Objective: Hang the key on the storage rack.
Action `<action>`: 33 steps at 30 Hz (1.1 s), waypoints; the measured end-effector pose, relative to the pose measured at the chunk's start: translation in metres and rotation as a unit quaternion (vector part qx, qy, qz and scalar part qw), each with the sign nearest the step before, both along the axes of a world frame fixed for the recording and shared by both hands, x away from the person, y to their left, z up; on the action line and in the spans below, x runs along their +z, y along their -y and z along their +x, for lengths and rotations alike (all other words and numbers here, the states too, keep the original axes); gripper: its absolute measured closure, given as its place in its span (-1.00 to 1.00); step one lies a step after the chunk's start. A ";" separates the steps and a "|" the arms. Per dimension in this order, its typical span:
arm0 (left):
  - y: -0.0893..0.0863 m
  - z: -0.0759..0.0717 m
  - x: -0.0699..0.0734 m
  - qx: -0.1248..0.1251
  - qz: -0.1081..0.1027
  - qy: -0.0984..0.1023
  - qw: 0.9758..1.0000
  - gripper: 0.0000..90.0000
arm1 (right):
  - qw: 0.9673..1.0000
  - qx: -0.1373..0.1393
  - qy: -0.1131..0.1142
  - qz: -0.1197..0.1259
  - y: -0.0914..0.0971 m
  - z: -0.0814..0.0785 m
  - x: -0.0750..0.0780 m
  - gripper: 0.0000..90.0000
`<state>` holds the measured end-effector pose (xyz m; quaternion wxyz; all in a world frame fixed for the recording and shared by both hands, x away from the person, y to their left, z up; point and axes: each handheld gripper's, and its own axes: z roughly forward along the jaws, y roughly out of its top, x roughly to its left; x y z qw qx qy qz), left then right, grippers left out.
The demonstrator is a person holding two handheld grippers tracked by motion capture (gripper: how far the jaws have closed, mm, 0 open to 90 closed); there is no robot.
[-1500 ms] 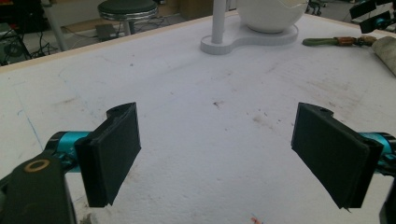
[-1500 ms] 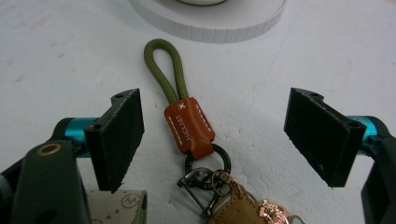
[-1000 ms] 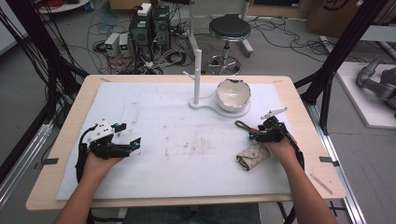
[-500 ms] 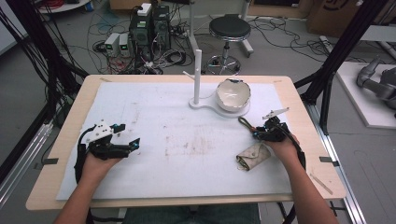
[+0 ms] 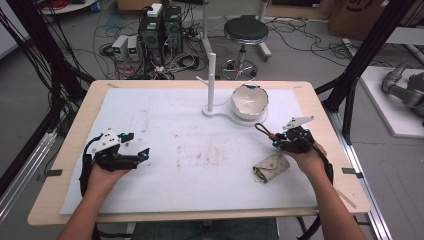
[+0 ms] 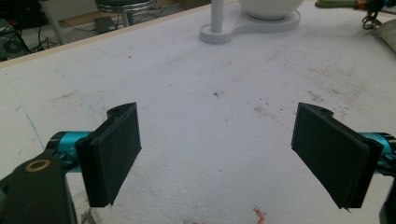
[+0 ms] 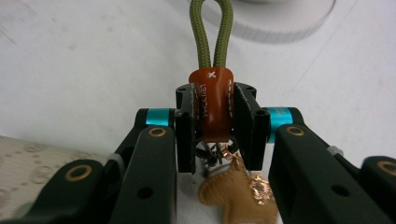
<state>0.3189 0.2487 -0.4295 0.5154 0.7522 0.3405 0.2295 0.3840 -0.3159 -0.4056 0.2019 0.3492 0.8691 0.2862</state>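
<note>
A: How's the right hand sitting?

B: Forearm comes in from the near edge, hand wrapped over the right gripper (image 5: 278, 140), which points away toward the white bowl (image 5: 249, 100) on its stand (image 5: 211, 80). Its jaws have just closed and now pinch the keychain's orange leather tab (image 7: 214, 105); the olive cord loop (image 7: 214, 28) sticks out ahead of the tips, and a tan leather charm (image 7: 237, 198) hangs just below them.

A: And the pouch?

B: The beige pouch (image 5: 270, 167) lies on the white mat (image 5: 200, 130) just beside that hand, nearer the person.

A: The left?

B: Left gripper (image 5: 136, 155) rests low on the mat, pointing inward, jaws wide, nothing between them
</note>
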 end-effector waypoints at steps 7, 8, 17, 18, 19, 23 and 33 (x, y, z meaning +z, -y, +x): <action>0.000 0.000 0.000 0.000 0.002 -0.001 1.000 -0.65 | 0.999 0.015 0.036 0.029 -0.006 -0.009 0.030 0.61; 0.000 0.000 0.000 0.000 0.001 -0.001 1.000 -0.65 | 0.998 0.016 0.042 0.033 -0.007 -0.009 0.034 0.61; -0.001 -0.001 0.000 0.003 0.003 -0.003 1.000 -0.65 | 0.995 0.041 0.081 0.045 -0.028 -0.006 0.064 0.61; -0.001 -0.001 0.000 0.004 0.002 -0.003 1.000 -0.65 | 0.995 0.042 0.083 0.044 -0.031 -0.006 0.067 0.61; -0.001 0.000 0.000 0.004 0.001 -0.003 1.000 -0.65 | 0.994 0.045 0.088 0.049 -0.036 -0.004 0.073 0.61; -0.002 0.000 0.000 0.006 0.004 -0.003 1.000 -0.65 | 0.993 0.052 0.091 0.061 -0.041 -0.003 0.081 0.61; 0.000 0.000 0.000 0.007 0.007 -0.001 1.000 -0.65 | 0.988 0.070 0.111 0.076 -0.066 0.003 0.101 0.61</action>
